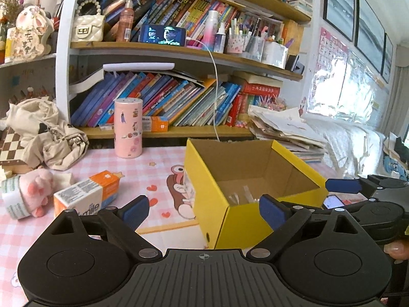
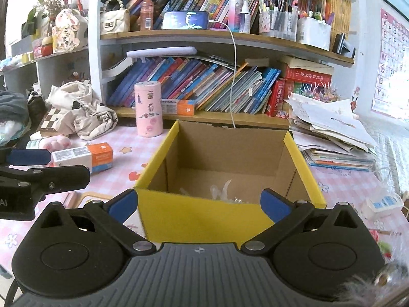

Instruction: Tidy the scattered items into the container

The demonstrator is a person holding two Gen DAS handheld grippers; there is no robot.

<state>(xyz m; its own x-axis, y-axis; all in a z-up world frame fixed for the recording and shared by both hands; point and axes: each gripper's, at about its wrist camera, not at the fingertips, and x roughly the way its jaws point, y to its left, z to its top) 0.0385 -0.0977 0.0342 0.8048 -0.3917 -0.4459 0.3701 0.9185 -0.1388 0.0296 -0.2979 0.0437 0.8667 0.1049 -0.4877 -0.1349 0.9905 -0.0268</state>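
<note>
Both your claws, left gripper (image 1: 203,213) and right gripper (image 2: 199,204), gape empty; yellow box (image 2: 204,217) sits just ahead.

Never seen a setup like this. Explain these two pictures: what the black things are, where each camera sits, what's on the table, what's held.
The black parts are hand-held grasping tools, one per hand, each carrying a camera that looks along its fingers. One picture is from the left tool, the other from the right tool. Both stand open and hold nothing. On the pink checked tablecloth stands an open yellow cardboard box with something clear inside. Nearby lie an orange-and-white carton, a pink plush paw and an upright pink canister.
</note>
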